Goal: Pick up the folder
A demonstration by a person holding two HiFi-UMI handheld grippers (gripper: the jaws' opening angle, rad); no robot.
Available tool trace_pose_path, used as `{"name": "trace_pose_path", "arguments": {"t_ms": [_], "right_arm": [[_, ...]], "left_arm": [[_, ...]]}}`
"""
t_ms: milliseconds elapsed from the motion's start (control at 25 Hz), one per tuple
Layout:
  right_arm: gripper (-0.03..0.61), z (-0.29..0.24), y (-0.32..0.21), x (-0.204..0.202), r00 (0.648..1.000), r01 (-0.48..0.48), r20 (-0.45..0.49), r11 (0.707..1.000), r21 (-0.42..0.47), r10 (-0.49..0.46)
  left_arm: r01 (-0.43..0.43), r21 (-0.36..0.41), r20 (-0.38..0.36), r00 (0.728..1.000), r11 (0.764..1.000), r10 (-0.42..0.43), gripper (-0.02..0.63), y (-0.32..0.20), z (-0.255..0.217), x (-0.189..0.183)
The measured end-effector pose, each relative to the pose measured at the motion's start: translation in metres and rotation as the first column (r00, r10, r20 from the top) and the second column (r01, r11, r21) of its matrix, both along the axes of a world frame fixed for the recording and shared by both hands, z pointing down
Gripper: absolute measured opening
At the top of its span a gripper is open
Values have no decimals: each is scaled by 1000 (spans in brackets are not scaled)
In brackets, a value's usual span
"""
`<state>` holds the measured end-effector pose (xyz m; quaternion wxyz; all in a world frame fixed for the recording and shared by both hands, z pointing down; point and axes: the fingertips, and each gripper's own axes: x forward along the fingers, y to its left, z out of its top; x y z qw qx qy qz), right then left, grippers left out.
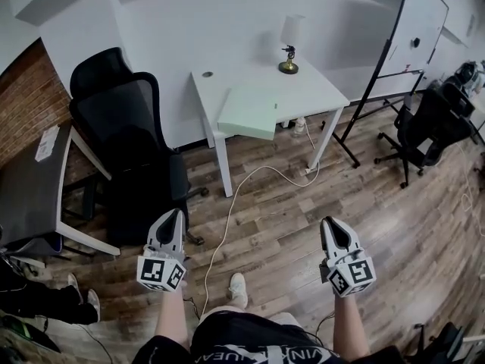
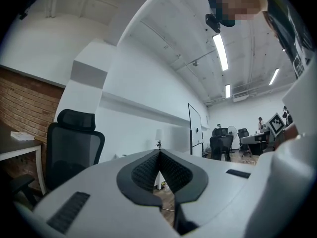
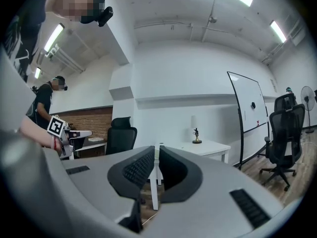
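Walking in from this far back carries the main risks, as I judge it. The black office chair (image 1: 125,127) crowds the left of the approach. A white cable (image 1: 227,203) trails across the floor toward the white table (image 1: 227,78) and could catch a foot. The pale green folder (image 1: 254,111) overhangs the table's front edge, so a careless nudge might tip it off. The left gripper (image 1: 176,212) and the right gripper (image 1: 326,222) are both clenched on nothing and held level; they must open before any grasp. The folder lies well ahead of both sets of fingertips, roughly between the two.
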<state>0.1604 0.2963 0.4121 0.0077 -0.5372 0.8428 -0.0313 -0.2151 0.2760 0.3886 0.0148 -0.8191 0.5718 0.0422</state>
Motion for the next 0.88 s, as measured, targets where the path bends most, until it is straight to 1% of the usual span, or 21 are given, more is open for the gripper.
{"name": "trace_pose_path", "arguments": {"t_ms": [200, 400, 520, 680, 880], "right_arm": [[40, 4, -49, 1, 999, -37, 10, 999, -32, 37], [40, 13, -90, -4, 996, -82, 21, 996, -41, 83], [40, 17, -110, -9, 995, -92, 44, 995, -50, 94], [40, 31, -133, -13, 993, -116, 22, 990, -78, 118], [40, 44, -155, -23, 991, -128, 20, 988, -91, 130]], "left_arm": [[-39, -23, 4, 999, 999, 39, 12, -56, 5, 2], [-56, -30, 4, 998, 998, 56, 12, -103, 10, -5], [-66, -44, -1, 998, 997, 66, 12, -127, 16, -10], [-78, -59, -6, 997, 995, 78, 12, -158, 19, -11], [-107, -48, -2, 994, 993, 107, 12, -186, 28, -14]]}}
